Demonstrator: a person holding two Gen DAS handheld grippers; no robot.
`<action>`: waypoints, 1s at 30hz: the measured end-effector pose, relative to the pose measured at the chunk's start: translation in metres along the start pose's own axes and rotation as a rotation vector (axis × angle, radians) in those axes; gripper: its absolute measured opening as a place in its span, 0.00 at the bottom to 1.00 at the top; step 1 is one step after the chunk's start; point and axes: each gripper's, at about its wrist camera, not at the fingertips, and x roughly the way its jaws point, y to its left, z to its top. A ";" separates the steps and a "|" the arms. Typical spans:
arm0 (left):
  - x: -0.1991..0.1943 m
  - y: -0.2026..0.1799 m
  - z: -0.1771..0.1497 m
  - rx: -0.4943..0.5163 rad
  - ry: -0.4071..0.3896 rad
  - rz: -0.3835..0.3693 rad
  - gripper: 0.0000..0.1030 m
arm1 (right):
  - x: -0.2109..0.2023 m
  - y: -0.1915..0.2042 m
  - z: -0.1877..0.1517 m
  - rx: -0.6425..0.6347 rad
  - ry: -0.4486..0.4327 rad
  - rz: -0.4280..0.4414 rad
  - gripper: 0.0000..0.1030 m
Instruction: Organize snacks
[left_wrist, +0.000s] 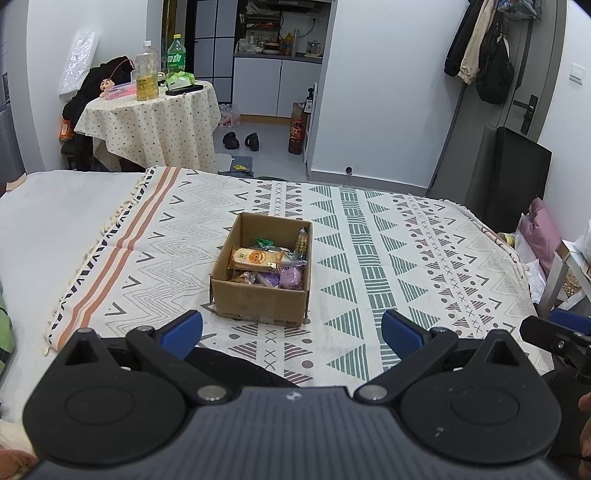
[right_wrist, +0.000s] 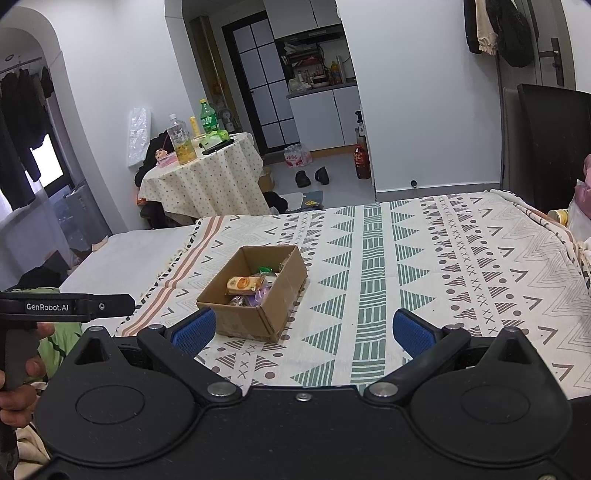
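- My left gripper hovers level above the near edge of the bed, its blue pads spread wide with nothing between them.
- My right gripper sits in a matching pose, fingers wide apart and empty, aimed at the far edge of the bed.
- In the right wrist view I see a hand wrapped around the left gripper's handle at the left border.
- The cardboard box stands open just ahead of both grippers, near the middle of the patterned blanket, touching neither gripper.
- The snacks lie inside the box: an orange-labelled packet on top, purple wrappers toward the near right corner, a green one behind.
- Beyond the bed's far left corner stands a round table with bottles.
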 end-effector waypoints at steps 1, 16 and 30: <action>0.000 0.000 0.000 0.000 0.000 0.000 1.00 | 0.000 0.000 0.000 0.000 -0.001 0.000 1.00; 0.002 -0.001 -0.001 0.008 0.009 0.000 1.00 | -0.002 -0.001 0.001 0.003 -0.010 0.000 1.00; 0.009 -0.003 -0.003 0.017 0.038 -0.014 1.00 | -0.001 0.001 -0.002 -0.009 -0.011 -0.027 1.00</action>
